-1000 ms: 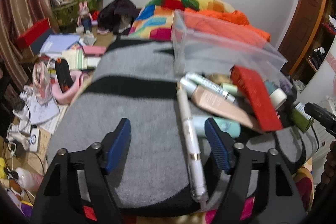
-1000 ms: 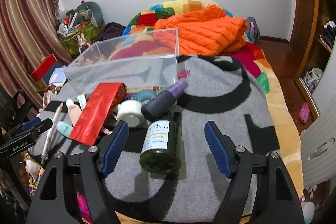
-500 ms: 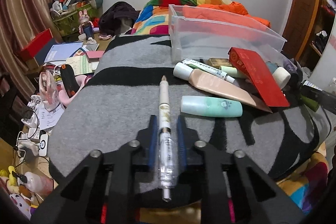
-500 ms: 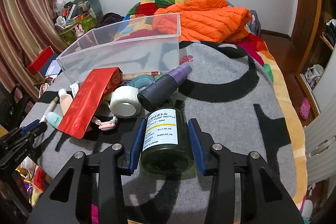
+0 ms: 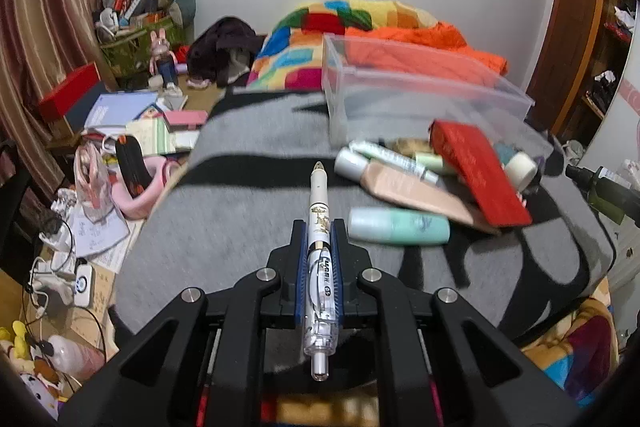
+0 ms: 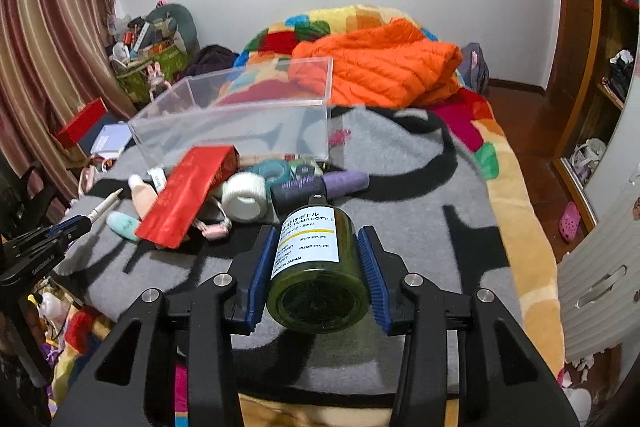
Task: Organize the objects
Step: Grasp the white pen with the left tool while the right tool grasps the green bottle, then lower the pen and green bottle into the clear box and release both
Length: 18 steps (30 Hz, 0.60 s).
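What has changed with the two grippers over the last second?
Both jaws closed: the left gripper took the white pen, the right gripper the dark green pump bottle; both are now lifted slightly. The clear plastic bin and other toiletries stayed put.

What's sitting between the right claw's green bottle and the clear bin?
Right wrist view: a dark purple bottle, a white tape roll and a teal tape roll lie between the green bottle and the clear bin.

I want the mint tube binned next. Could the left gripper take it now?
Probably not yet: the left gripper is shut on the pen. The mint tube lies uncovered just right of it.
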{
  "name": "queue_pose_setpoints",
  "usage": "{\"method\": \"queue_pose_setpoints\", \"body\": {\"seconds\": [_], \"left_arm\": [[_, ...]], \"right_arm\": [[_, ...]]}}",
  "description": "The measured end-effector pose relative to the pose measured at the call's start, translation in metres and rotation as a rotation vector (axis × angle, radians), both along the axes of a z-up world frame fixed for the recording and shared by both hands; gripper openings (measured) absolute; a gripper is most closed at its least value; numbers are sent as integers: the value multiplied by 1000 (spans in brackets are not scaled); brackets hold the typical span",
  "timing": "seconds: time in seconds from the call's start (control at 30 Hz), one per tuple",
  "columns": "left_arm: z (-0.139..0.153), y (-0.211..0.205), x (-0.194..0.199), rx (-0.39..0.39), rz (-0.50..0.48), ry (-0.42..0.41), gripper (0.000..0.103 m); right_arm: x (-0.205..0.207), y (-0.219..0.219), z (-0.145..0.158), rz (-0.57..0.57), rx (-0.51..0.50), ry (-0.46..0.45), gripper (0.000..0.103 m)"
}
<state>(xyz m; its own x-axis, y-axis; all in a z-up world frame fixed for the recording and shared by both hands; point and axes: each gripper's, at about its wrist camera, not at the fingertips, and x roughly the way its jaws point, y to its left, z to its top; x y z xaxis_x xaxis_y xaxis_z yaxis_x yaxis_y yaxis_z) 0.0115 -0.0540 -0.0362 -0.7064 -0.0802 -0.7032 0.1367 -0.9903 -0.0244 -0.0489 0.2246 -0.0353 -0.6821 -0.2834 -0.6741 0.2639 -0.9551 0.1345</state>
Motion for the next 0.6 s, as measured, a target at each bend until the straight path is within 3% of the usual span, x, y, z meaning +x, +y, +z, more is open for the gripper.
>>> {"method": "queue_pose_setpoints", "body": {"seconds": [0.37,0.6], "left_arm": [[50,3,-10,8,-47,130,10],[62,5,-42,50,-85,142,10]], "right_arm": [[-16,-17,31,35,-40,89,39],[-44,-33,45,57,-49,129,39]]}}
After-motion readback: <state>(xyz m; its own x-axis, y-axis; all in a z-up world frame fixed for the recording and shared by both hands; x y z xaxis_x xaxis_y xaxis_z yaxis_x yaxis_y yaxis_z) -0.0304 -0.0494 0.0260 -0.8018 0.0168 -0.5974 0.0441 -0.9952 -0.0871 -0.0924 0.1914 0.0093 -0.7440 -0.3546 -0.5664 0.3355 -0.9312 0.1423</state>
